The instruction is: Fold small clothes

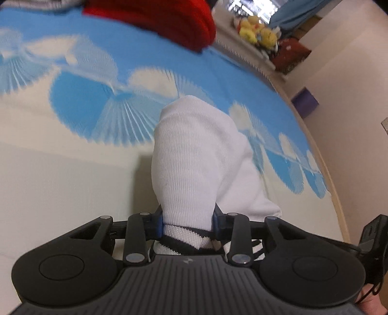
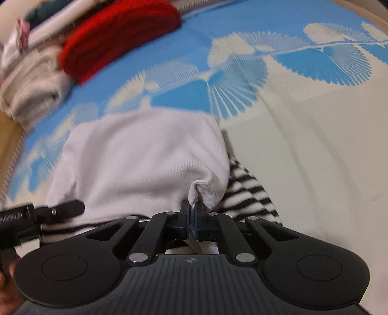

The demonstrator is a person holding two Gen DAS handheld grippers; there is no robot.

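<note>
I see my left gripper [image 1: 188, 224] with its jaws spread apart, a fold of the white garment [image 1: 201, 160] and some striped cloth [image 1: 184, 240] lying between them; whether they pinch it I cannot tell. The garment lies on the blue and cream bedsheet [image 1: 72, 101], near side of the red cloth [image 1: 165, 21]. My right gripper [image 2: 192, 220] is clamped on a pinch of the white garment [image 2: 135, 157], the striped cloth [image 2: 245, 191] beside it.
</note>
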